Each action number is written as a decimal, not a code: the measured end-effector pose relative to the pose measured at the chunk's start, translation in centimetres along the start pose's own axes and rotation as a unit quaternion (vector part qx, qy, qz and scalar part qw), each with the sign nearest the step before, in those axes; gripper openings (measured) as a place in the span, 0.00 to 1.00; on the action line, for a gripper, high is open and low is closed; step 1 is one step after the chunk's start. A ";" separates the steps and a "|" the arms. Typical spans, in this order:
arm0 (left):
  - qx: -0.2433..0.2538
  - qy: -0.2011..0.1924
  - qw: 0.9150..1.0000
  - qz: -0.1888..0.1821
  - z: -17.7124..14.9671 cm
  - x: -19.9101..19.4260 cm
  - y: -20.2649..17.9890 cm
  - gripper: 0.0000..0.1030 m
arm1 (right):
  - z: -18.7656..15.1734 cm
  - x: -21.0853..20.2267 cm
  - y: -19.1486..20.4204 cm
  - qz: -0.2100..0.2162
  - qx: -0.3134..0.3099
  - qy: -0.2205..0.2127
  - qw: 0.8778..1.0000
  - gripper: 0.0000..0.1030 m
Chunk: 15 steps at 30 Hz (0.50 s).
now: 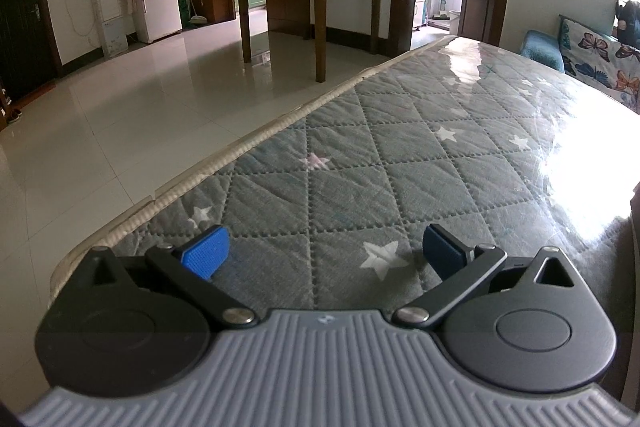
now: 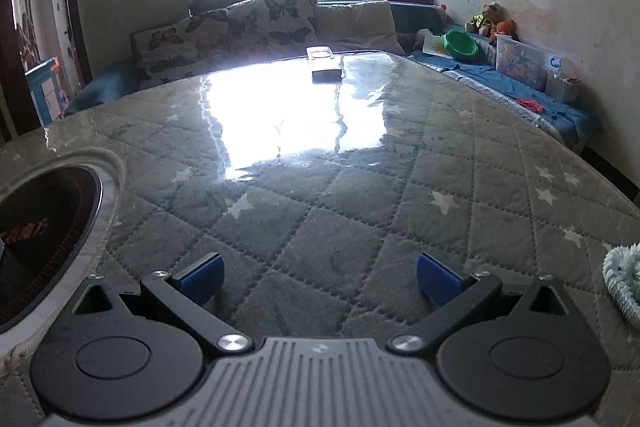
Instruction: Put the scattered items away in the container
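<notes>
Orange characters, too blurred to read, mark the dark inside of the round container [image 2: 105, 187]; nothing else is legible.

left gripper [image 1: 326, 253] and right gripper [image 2: 320, 277] identical, ribbed grey plastic body, black round-lobed side housings, black link arms on silver screws, blue textured finger pads [image 1: 206, 253]

the left hand-held gripper [image 1: 326, 251] has its jaws spread wide, nothing between them. its two blue pads [image 1: 206, 251] face each other across the gap, carried on black linkage arms that hinge from a ribbed grey body at the near edge of the left wrist view. the right hand-held gripper [image 2: 320, 277] stands the same way: jaws wide apart and empty, blue pads [image 2: 438, 281] turned inward, black links angled out from the grey body.
</notes>
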State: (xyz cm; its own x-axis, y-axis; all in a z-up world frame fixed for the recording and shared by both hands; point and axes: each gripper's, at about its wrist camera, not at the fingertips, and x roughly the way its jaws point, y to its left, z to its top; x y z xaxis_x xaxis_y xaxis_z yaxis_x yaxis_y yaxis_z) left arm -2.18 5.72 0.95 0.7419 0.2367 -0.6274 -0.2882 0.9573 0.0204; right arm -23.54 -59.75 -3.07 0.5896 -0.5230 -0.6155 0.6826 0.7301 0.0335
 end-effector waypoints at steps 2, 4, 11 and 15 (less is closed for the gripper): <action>0.000 0.000 1.000 0.000 -0.1 -0.1 0.4 1.00 | 0.0 0.0 0.1 -0.002 -0.002 0.001 1.000 1.00; 0.000 0.000 1.000 0.000 -0.1 -0.3 0.3 1.00 | 0.0 -0.1 0.2 -0.002 -0.002 0.001 1.000 1.00; -0.001 -0.001 1.000 0.000 -0.3 -0.6 0.7 1.00 | 0.0 -0.2 -0.3 0.000 -0.001 0.001 1.000 1.00; 0.000 -0.001 1.000 0.000 0.0 -0.2 0.9 1.00 | 0.1 -0.3 -0.4 -0.001 -0.001 0.001 1.000 1.00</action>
State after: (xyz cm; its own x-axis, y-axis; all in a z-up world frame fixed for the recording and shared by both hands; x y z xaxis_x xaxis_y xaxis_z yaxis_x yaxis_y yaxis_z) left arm -2.61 6.56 1.09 0.7428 0.2370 -0.6261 -0.2887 0.9572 0.0199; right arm -23.93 -59.96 -2.79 0.5868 -0.5240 -0.6173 0.6833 0.7295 0.0304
